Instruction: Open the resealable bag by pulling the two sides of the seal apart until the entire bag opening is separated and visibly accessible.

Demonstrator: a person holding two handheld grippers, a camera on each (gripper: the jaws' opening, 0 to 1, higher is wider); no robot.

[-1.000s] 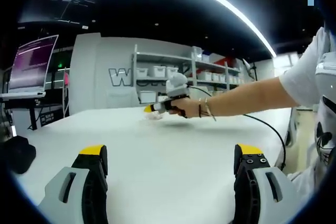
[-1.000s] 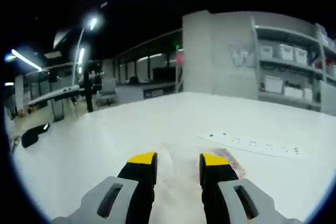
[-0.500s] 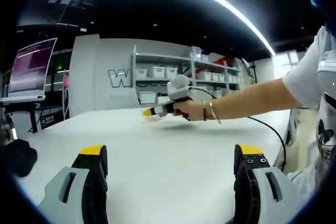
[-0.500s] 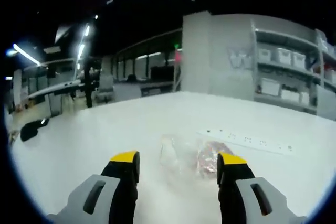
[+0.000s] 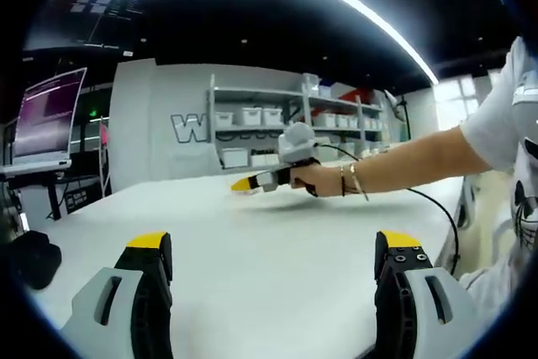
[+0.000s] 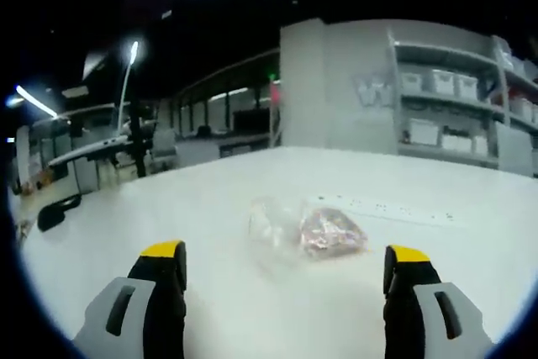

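In the left gripper view, the left gripper [image 5: 271, 262] stands as it did a second ago, its yellow-tipped jaws spread wide over the white table [image 5: 252, 241] with nothing between them and nothing touched. What differs is the right gripper [image 5: 245, 184] across the table: held in the person's hand [image 5: 313, 179], it now sits slightly further right and a little higher than before, its yellow tip pointing left. The person's bare forearm, with bracelets at the wrist, reaches in from the right, and a black cable [image 5: 437, 208] trails back from the device. From here the bag cannot be made out beneath that gripper.

In the right gripper view, the change is plain. A second ago the jaws stood close together with the resealable bag [image 6: 304, 229] between them; half a second ago they were partly spread; now the right gripper [image 6: 286, 260] is wide open, holds nothing, and the bag lies free on the table [image 6: 210, 208] ahead of the tips, apart from both jaws. The bag is clear plastic with reddish-brown contents bunched in its right part, and its long axis runs across the view, left to right. Which end carries the seal cannot be told. A white power strip [image 6: 395, 207] lies just beyond the bag.
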